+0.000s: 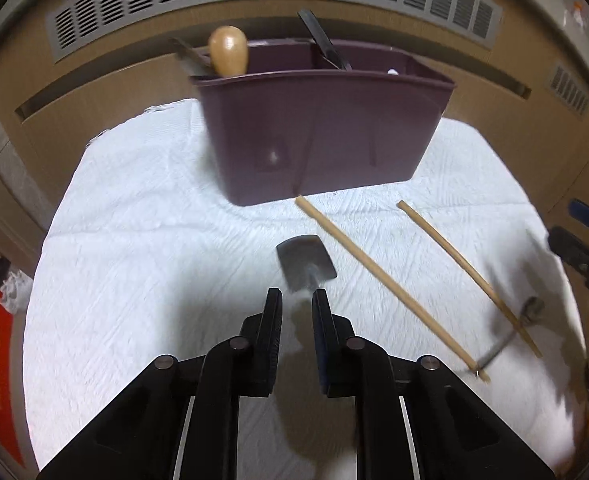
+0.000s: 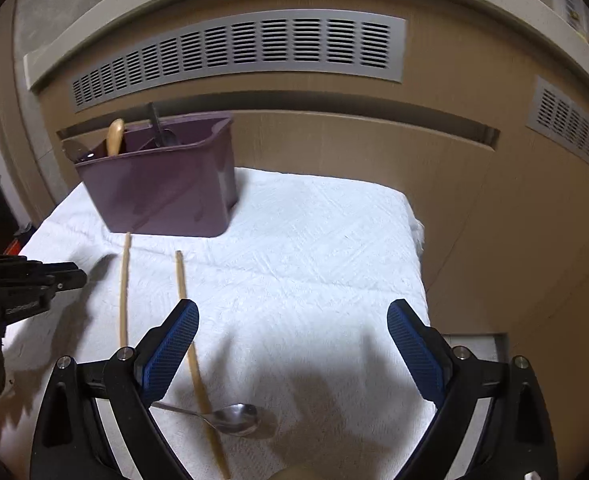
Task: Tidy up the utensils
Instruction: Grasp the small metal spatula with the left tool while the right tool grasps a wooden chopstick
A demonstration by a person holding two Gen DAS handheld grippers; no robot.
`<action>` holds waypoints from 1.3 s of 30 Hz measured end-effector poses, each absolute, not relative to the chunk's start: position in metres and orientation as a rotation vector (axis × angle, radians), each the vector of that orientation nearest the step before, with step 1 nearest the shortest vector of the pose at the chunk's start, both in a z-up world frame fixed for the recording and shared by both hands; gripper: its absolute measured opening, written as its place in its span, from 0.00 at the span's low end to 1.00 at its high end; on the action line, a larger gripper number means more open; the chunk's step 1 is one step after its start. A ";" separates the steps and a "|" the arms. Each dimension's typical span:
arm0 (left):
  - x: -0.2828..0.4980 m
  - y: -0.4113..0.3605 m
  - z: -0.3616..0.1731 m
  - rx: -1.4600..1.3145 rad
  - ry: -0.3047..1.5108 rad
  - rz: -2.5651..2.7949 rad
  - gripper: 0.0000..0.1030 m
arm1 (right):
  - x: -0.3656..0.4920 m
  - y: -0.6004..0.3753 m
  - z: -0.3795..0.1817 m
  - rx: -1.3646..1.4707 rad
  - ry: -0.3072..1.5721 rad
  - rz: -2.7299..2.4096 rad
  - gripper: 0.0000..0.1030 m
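Note:
A purple utensil caddy [image 1: 322, 132] stands at the back of the white cloth [image 1: 142, 240], holding a wooden spoon [image 1: 228, 51] and dark utensils [image 1: 321, 40]. My left gripper [image 1: 297, 300] is shut on the handle of a small metal spatula [image 1: 305, 262], its blade pointing toward the caddy, just above the cloth. Two wooden chopsticks [image 1: 378, 280] [image 1: 466, 272] lie to its right. A metal spoon [image 2: 236, 420] lies across one chopstick [image 2: 192, 344]. My right gripper [image 2: 292, 340] is open and empty above the cloth, beyond the spoon. The caddy [image 2: 162, 192] shows far left there.
A beige cabinet wall with grey vents [image 2: 238, 52] rises behind the table. The cloth's right edge [image 2: 418, 248] drops off near the right gripper. The left gripper [image 2: 34, 280] shows at the left edge of the right wrist view.

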State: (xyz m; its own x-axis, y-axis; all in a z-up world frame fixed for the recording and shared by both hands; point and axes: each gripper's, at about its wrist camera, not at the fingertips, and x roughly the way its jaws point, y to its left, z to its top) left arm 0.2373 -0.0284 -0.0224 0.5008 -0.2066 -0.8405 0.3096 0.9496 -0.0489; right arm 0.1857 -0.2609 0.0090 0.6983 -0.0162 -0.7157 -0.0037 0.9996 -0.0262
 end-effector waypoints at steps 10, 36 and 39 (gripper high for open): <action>0.234 0.031 -0.029 -0.036 1.029 -0.322 0.18 | 0.257 -0.119 -0.003 -0.219 0.945 0.323 0.23; 0.256 -0.008 -0.036 0.000 1.124 -0.275 0.47 | 0.229 -0.172 0.002 -0.054 0.974 0.201 0.06; 0.270 -0.019 -0.040 0.002 1.151 -0.254 0.48 | 0.230 -0.181 0.006 0.008 0.955 0.213 0.06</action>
